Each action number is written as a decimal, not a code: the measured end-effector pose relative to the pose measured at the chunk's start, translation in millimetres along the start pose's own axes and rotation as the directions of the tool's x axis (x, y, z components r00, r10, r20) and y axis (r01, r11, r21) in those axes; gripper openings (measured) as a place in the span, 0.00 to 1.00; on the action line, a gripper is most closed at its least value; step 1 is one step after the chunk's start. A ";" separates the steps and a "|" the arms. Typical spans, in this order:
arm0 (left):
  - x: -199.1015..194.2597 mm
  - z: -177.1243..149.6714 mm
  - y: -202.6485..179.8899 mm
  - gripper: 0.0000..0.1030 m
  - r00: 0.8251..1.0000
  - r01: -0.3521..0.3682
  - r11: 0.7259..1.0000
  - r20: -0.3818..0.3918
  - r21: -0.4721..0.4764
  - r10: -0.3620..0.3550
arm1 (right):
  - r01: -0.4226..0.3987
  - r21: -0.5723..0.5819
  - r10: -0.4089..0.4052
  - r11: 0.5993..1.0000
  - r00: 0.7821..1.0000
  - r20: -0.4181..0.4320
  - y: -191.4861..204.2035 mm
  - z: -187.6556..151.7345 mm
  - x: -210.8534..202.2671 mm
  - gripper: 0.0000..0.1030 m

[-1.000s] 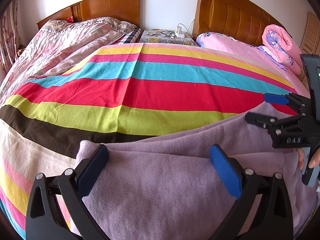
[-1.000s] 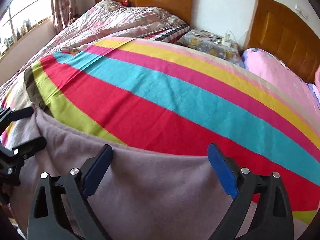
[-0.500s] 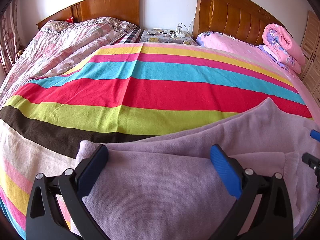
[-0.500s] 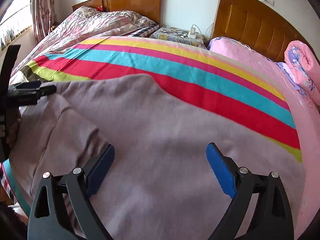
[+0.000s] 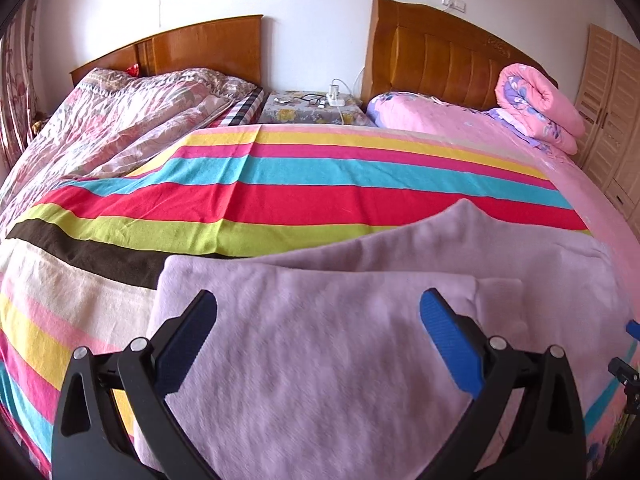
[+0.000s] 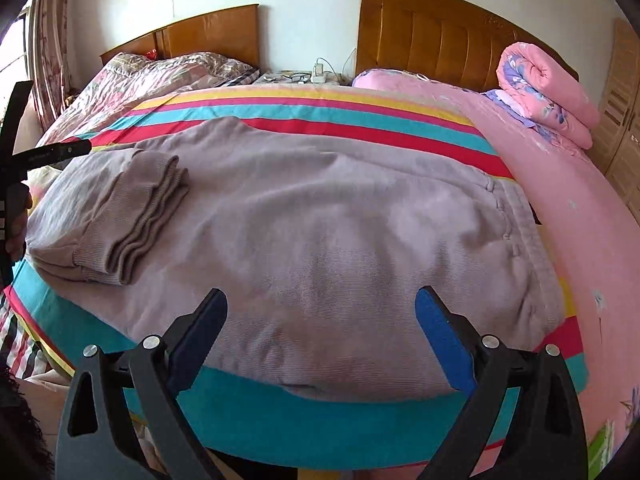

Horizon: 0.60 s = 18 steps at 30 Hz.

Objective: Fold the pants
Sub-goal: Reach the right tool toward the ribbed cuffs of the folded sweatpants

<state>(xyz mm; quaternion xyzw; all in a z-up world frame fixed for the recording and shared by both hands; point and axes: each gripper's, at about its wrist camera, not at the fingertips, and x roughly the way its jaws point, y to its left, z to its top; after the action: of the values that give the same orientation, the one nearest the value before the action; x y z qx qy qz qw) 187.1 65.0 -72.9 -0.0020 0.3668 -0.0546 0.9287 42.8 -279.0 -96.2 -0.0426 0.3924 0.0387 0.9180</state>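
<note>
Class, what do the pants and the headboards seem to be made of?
Pants: soft mauve knit, likely cotton fleece; matte, with ribbed cuffs and fine ribbing.
Headboards: wood or wood veneer, glossy orange-brown; light glints off the panels.

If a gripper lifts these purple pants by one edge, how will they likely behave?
The pants would probably drape limply; the knit already sags in soft folds. The stacked cuffs may slide apart. Likely little slipping, since the fabric looks fuzzy on the striped blanket.

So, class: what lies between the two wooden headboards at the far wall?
A small nightstand under a floral cloth, holding a white power strip with cables; the left wrist view shows it best.
</note>
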 end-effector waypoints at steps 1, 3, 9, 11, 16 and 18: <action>-4.9 -7.0 -10.2 0.99 1.000 0.000 0.999 0.003 0.032 -0.001 | -0.015 -0.018 0.015 1.000 1.000 0.010 8.6 0.2 0.6 0.89; -4.5 -20.5 -24.1 0.99 1.000 -0.009 0.997 -0.016 0.072 0.010 | -0.072 -0.022 0.072 0.997 0.997 0.008 17.3 -4.3 5.4 0.89; 11.5 -52.6 -22.0 0.99 0.991 -0.041 0.996 -0.126 0.085 0.052 | -0.168 0.191 0.164 0.967 0.986 0.038 -31.3 -34.7 -14.3 0.89; 9.2 -57.0 -22.3 0.99 0.990 -0.044 0.995 -0.128 0.085 0.055 | -0.157 0.288 0.140 0.945 0.987 0.080 -59.7 -46.0 -30.3 0.89; 9.4 -63.8 -19.4 0.99 0.991 -0.044 0.997 -0.124 0.070 0.052 | -0.275 0.574 0.206 0.771 0.961 0.184 -147.6 -77.0 -32.4 0.88; 8.8 -64.4 -18.5 0.99 0.991 -0.039 0.997 -0.126 0.073 0.048 | -0.281 0.627 0.215 0.727 0.960 0.181 -170.3 -79.4 -20.5 0.82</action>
<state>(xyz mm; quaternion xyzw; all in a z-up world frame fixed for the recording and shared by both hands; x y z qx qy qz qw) 147.8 48.0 -125.1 0.0421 0.4233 -0.0471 0.9038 -10.5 -457.5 -127.9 0.3312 0.3392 0.0254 0.8801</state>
